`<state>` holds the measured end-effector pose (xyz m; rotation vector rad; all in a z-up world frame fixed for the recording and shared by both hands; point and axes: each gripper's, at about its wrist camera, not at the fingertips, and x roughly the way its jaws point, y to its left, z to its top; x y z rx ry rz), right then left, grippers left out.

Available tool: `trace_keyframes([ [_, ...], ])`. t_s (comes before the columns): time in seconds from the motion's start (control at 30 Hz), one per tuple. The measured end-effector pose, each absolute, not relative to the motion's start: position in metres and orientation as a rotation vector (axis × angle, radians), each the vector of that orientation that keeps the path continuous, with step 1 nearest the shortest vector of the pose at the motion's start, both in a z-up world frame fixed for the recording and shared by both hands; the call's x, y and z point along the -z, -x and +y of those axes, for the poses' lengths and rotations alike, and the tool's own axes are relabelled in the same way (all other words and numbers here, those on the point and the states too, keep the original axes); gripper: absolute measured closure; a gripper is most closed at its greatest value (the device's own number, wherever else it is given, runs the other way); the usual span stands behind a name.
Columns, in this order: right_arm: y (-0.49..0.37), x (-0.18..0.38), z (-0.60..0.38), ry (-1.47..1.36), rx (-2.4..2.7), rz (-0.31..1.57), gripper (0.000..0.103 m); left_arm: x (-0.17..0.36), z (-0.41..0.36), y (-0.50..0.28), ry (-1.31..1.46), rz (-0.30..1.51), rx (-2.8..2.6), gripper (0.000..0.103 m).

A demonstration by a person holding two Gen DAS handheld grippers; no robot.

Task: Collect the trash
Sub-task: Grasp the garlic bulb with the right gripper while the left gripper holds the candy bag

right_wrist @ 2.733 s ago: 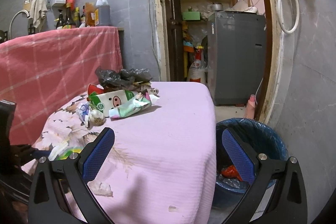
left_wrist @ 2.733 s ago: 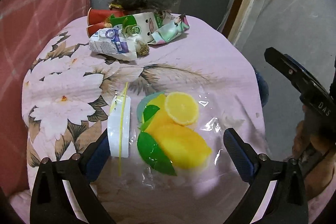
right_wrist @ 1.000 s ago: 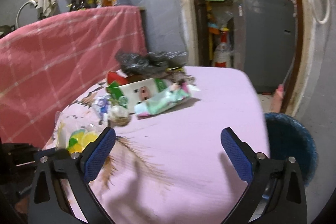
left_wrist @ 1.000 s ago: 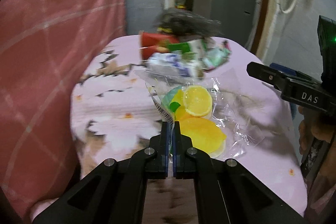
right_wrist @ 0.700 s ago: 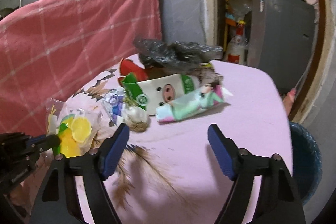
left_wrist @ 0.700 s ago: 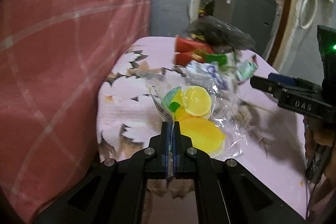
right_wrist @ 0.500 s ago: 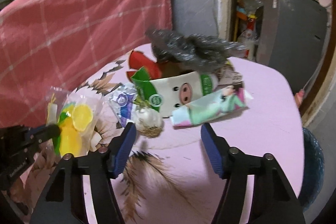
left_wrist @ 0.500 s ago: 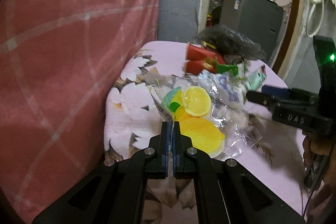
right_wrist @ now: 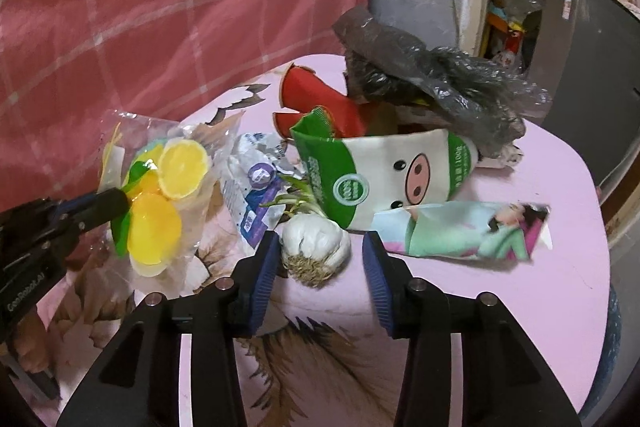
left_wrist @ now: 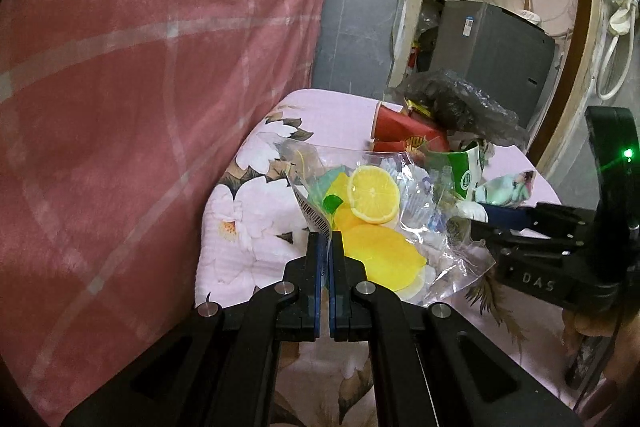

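A: Status of left gripper (left_wrist: 325,241)?

B: Clamped on the edge of the clear lemon bag (left_wrist: 372,223). Fingers pressed together on the plastic beside the barcode strip. Bag raised at the gripped edge, lower part lying against the floral tablecloth (left_wrist: 248,211).

A: Confirmed from the right wrist view?

B: Confirmed. Left gripper (right_wrist: 116,201) seen from the side, tip pinching the lemon bag (right_wrist: 160,195) at the left of the pile. Not seen from the left wrist view: the purple-and-white wrapper (right_wrist: 252,195) lying flat just beside the bag.

A: Status of right gripper (right_wrist: 318,263)?

B: Parted, holding nothing. Pads (right_wrist: 266,267) set on either side of the garlic bulb (right_wrist: 314,247), not touching it. Bulb resting on the tablecloth (right_wrist: 560,291), green shoots pointing away toward the pig-face carton (right_wrist: 392,179).

A: Same in the left wrist view?

B: Only partly. Right gripper (left_wrist: 490,217) seen side-on at the right edge, with one blue pad visible; opening not readable there. Bulb mostly hidden behind the bag.

A: Remaining trash?

B: Red paper cups (right_wrist: 316,99) behind the carton, grey plastic bag (right_wrist: 432,75) heaped over them, printed green wrapper (right_wrist: 464,231) lying just in front of the carton. Blue bin rim (right_wrist: 614,327) visible past the table's right edge in the right wrist view only.
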<state>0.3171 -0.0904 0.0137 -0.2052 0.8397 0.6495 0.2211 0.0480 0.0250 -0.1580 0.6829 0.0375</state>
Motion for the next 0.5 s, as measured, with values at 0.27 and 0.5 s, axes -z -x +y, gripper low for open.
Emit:
trace_keyframes([
  [0.27, -0.303, -0.020, -0.102, 0.166, -0.666, 0.811, 0.074, -0.032, 0.037, -0.214, 0.150, 0.652, -0.033, 0.102],
  [0.5, -0.276, -0.042, -0.149, 0.122, -0.583, 0.676, 0.074, -0.042, 0.001, -0.213, 0.124, 0.599, 0.007, 0.102],
])
